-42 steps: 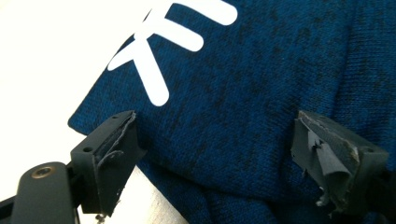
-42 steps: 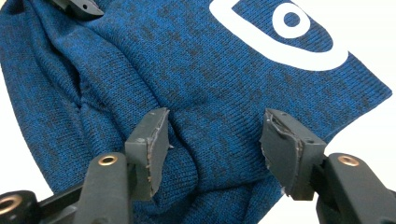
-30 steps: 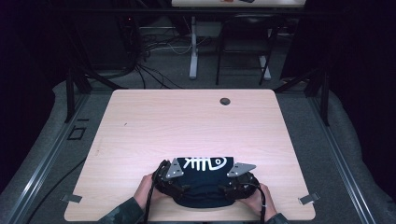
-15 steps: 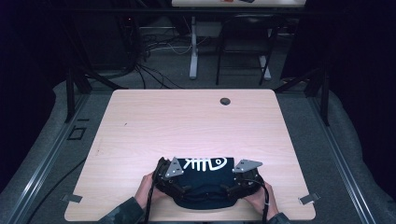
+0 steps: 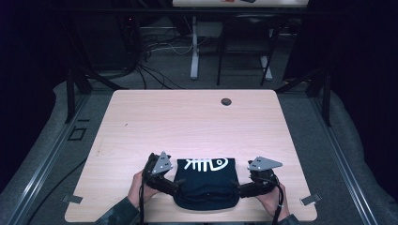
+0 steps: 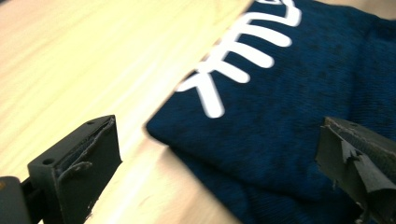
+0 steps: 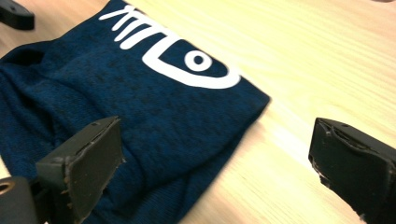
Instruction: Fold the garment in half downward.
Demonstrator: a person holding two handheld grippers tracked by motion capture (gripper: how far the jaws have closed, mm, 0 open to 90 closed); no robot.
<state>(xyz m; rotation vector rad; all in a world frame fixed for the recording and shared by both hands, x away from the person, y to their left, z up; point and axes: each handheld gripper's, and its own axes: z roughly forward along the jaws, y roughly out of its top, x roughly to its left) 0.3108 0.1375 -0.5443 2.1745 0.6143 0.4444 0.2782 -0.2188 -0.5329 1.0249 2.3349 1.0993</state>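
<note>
Tongs, left (image 5: 174, 186) and right (image 5: 240, 189), gape released beside the folded navy shirt (image 5: 204, 183), jaws just opened.

Navy shirt (image 5: 205, 185): matt heathered knit cloth w/ smooth white print; table (image 5: 187, 122): pale wood-grain.

A dark lab: beyond the grippers, tangled black floor cables (image 5: 150, 70), black metal frame rails (image 5: 70, 93), grey padded flooring (image 5: 361, 154).

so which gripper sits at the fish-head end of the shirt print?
The right gripper. The white fish skeleton on the folded navy shirt has its round eye toward that side; the tail bones point toward the left gripper.
</note>
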